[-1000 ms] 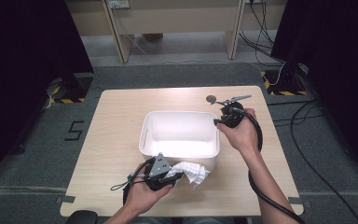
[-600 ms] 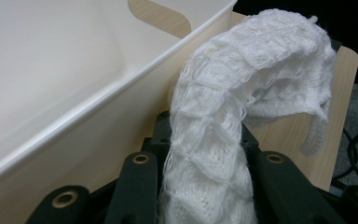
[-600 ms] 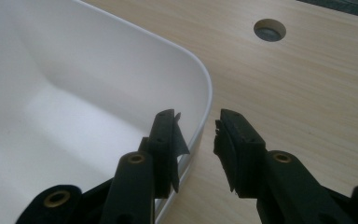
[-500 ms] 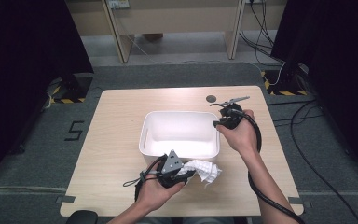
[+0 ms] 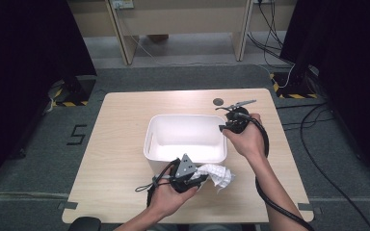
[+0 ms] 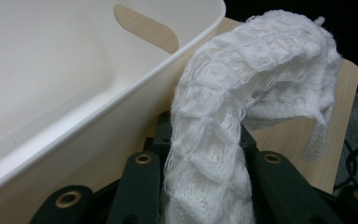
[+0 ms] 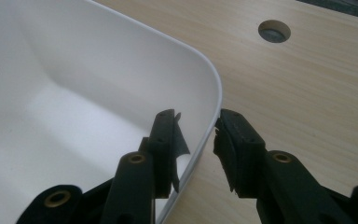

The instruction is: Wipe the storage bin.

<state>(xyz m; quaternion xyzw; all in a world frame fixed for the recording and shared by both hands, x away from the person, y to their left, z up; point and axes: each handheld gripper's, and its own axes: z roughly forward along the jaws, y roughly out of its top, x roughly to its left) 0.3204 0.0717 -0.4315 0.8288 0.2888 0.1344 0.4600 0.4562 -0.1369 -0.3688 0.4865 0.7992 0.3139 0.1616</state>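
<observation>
A white knitted cloth (image 5: 217, 174) (image 6: 261, 60) hangs from my left gripper (image 5: 200, 179) (image 6: 205, 130), which is shut on it just in front of the white plastic bin (image 5: 183, 117) (image 6: 74, 116), near its front right corner. The cloth's free end droops over the wooden table (image 5: 120, 144). My right gripper (image 5: 226, 127) (image 7: 198, 135) sits at the bin's right rim (image 7: 214, 93). One jaw is inside the wall and one outside. Its jaws have just been closing and now press on the rim. The bin's inside looks bare.
A round cable hole (image 5: 218, 102) (image 7: 274, 31) lies in the table behind the right gripper. Cables trail from both grippers over the table's front and right edges. Dark floor surrounds the table, with desk legs and cords at the back.
My left gripper has carried the cloth to the right along the bin's front side. The right hand and the bin have stayed where they were.
</observation>
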